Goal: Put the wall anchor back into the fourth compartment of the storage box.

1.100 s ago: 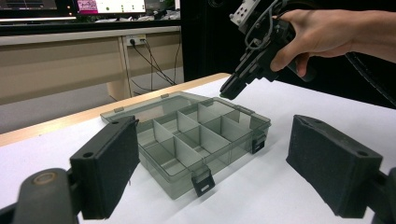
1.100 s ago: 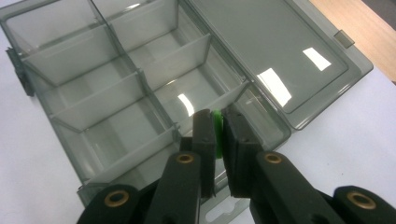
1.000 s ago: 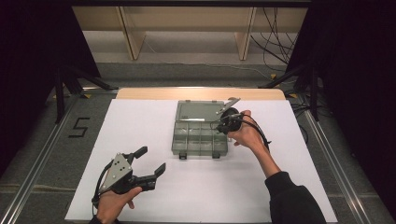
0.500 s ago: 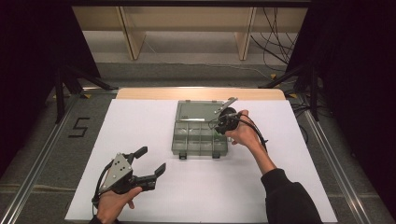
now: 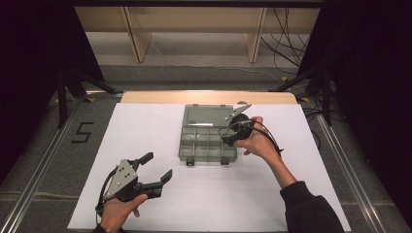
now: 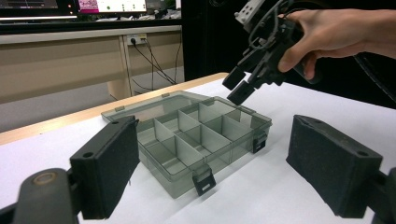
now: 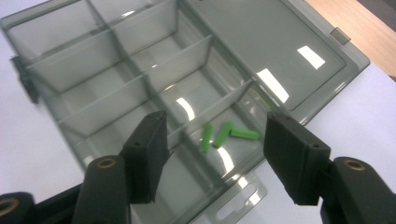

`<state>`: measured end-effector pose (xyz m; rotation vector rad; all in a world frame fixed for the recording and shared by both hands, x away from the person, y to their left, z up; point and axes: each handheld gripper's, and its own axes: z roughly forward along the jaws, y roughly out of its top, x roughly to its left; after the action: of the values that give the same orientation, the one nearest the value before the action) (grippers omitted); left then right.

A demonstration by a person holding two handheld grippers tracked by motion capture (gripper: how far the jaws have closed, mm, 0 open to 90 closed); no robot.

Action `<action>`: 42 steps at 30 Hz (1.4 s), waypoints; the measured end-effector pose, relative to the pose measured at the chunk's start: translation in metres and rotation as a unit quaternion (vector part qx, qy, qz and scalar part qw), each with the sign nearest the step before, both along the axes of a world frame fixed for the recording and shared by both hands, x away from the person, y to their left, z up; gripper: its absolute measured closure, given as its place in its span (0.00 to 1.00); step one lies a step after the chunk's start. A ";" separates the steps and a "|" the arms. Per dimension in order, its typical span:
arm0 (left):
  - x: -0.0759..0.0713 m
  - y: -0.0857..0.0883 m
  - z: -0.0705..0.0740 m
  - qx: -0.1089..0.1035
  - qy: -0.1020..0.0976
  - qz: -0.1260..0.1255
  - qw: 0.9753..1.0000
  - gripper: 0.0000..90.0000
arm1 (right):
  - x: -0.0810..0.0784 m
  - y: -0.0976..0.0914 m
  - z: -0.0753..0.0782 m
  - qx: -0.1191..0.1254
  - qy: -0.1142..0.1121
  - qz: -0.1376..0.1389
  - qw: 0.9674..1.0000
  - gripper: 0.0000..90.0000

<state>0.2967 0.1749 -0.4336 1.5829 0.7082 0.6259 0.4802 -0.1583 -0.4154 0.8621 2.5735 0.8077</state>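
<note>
Right gripper point(image 5: 232, 132) edges further over organizer box point(image 5: 208, 141), jaws wide, empty; I risk clipping divider, scattering green pieces point(image 7: 225, 134).

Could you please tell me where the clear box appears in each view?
High view: box at the picture's centre.
Left gripper view: box at centre, between the jaws.
Right gripper view: box at upper left, beyond the jaws.
Shared landmark: its open lid.
</note>
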 end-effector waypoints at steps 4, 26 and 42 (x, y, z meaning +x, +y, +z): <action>0.001 -0.001 0.000 -0.009 -0.006 -0.006 1.000 0.18 | -0.009 -0.001 0.004 0.014 0.005 0.001 1.000 0.40; -0.001 -0.001 0.001 0.001 -0.001 0.000 1.000 0.18 | -0.078 -0.006 0.019 0.095 -0.047 0.030 0.994 0.33; -0.002 -0.002 0.000 0.000 0.001 -0.003 1.000 0.18 | -0.104 -0.020 0.019 0.148 -0.059 0.025 0.987 0.31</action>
<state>0.2950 0.1728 -0.4333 1.5852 0.7054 0.6200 0.3758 -0.1787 -0.3960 0.8065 2.4166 1.2412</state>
